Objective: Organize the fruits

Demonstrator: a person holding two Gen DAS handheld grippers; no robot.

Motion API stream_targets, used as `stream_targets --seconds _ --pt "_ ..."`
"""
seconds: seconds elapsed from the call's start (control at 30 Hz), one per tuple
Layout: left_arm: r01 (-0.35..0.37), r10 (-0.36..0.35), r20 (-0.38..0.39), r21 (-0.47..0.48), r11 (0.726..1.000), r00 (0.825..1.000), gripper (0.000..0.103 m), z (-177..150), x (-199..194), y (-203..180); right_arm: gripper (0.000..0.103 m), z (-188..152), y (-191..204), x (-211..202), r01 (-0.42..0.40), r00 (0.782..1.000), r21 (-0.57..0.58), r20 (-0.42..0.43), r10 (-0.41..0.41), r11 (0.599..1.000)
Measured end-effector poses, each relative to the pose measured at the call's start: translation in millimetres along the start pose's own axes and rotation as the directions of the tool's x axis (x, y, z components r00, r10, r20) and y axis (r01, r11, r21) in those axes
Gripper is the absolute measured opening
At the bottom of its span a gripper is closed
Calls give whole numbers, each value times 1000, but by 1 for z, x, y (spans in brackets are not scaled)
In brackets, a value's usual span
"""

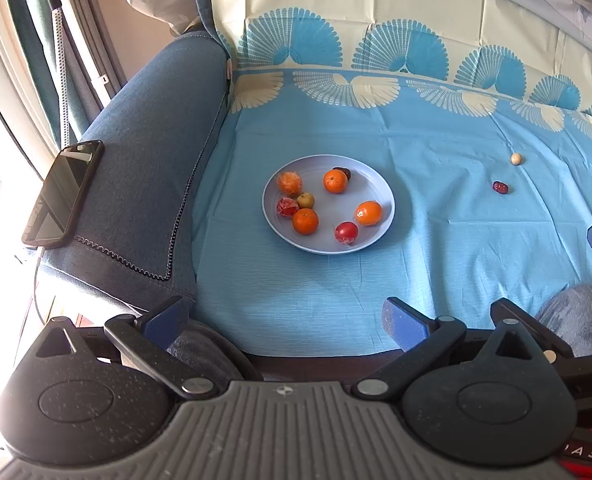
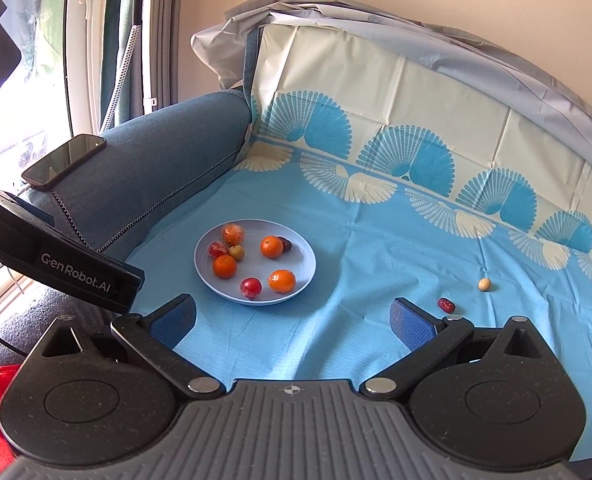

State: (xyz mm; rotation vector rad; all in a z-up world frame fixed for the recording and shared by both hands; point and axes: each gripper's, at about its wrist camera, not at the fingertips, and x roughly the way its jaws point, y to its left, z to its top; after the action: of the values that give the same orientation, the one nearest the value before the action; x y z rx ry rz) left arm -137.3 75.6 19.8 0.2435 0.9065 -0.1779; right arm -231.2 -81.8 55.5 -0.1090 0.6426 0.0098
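- Left wrist view: left tool (image 1: 285, 322) is spread wide and holds nothing; the plate (image 1: 384, 196) of fruit lies straight ahead on the blue cloth (image 1: 436, 240), well apart. A red date (image 1: 500, 187) and pale round fruit (image 1: 516, 158) lie loose to the right.
- Right wrist view: right tool (image 2: 293, 320) is wide open, empty. Plate (image 2: 304, 256) sits ahead-left, date (image 2: 446, 305) just beyond its right finger, pale fruit (image 2: 484, 284) farther. Only here the left tool's body (image 2: 75, 272) shows.

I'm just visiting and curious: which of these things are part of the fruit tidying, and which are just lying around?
Part of the job:
plate of fruit
red date on the cloth
pale round fruit on the cloth

Just lying about:
phone on the sofa arm
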Motion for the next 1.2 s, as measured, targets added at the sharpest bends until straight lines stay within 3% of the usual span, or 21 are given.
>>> stream_targets --seconds 1.2 --pt "-16 17 -33 41 999 999 103 4 11 -12 102 -4 -9 12 -13 1000 39 -20 14 999"
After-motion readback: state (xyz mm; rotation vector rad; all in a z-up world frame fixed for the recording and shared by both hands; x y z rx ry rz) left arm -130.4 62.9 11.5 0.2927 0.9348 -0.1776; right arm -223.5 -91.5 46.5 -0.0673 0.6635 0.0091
